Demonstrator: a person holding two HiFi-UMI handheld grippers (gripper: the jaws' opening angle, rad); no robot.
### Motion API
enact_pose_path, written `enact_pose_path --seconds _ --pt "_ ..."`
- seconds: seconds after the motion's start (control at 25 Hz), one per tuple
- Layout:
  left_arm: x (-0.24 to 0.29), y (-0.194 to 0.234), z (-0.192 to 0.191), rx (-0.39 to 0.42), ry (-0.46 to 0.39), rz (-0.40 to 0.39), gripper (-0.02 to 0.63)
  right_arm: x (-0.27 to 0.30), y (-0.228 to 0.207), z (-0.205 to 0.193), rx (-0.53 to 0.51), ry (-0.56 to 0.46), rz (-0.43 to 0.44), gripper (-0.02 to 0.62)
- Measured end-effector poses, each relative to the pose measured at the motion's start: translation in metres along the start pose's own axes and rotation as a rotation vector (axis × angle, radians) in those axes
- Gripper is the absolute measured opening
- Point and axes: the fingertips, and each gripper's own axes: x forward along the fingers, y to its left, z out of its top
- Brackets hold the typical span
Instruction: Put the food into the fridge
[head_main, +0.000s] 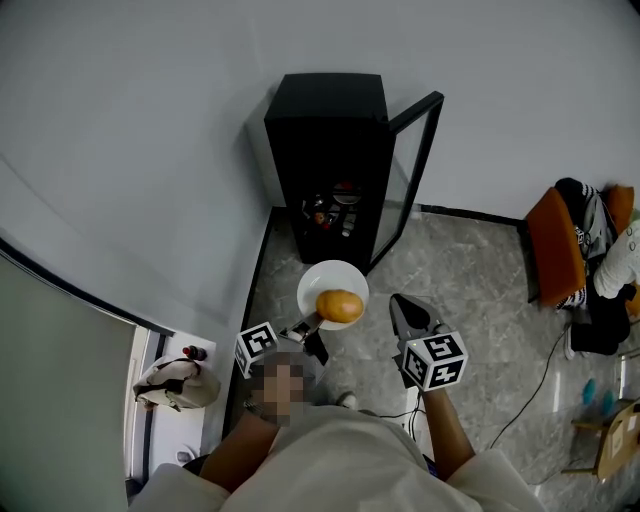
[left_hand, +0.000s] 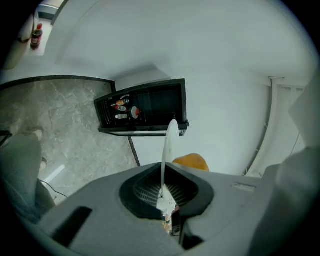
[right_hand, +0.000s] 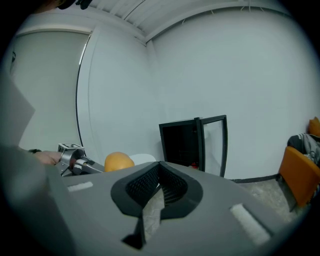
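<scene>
A boxy black fridge (head_main: 328, 140) stands in the corner on the grey marbled floor (head_main: 470, 270). Its glass-paned door (head_main: 412, 170) is swung open, and small items sit on a shelf inside. In front of it, off the floor, is a round white plate (head_main: 322, 282), smooth and shallow. It carries the food (head_main: 340, 305), a smooth, rounded orange-yellow lump. The left tool (head_main: 306, 327) is clamped on the plate's near rim and points roughly level toward the fridge. The right tool (head_main: 401, 304), just beside the plate, has its ribbed jaws together on nothing and tilts slightly down.
</scene>
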Motion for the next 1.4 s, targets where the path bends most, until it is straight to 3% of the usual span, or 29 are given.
enact_pose_path --seconds 0.28,0.6,1.04,1.4 --pt "0.011 0.006 0.002 -0.017 -0.01 0.005 0.005 0.003 -0.011 -0.006 0.006 0.01 -0.005 0.008" --pt "0.037 0.007 0.033 -0.022 -0.019 0.009 0.005 0.033 -0.027 -0.001 0.019 0.013 -0.015 0.006" --pt "0.097 -0.018 0.117 -0.009 -0.036 -0.009 0.005 0.125 -0.054 0.048 -0.002 -0.016 -0.008 0.008" --pt "0.154 -0.04 0.181 -0.01 0.002 0.006 0.005 0.201 -0.084 0.092 -0.001 -0.029 -0.038 0.008"
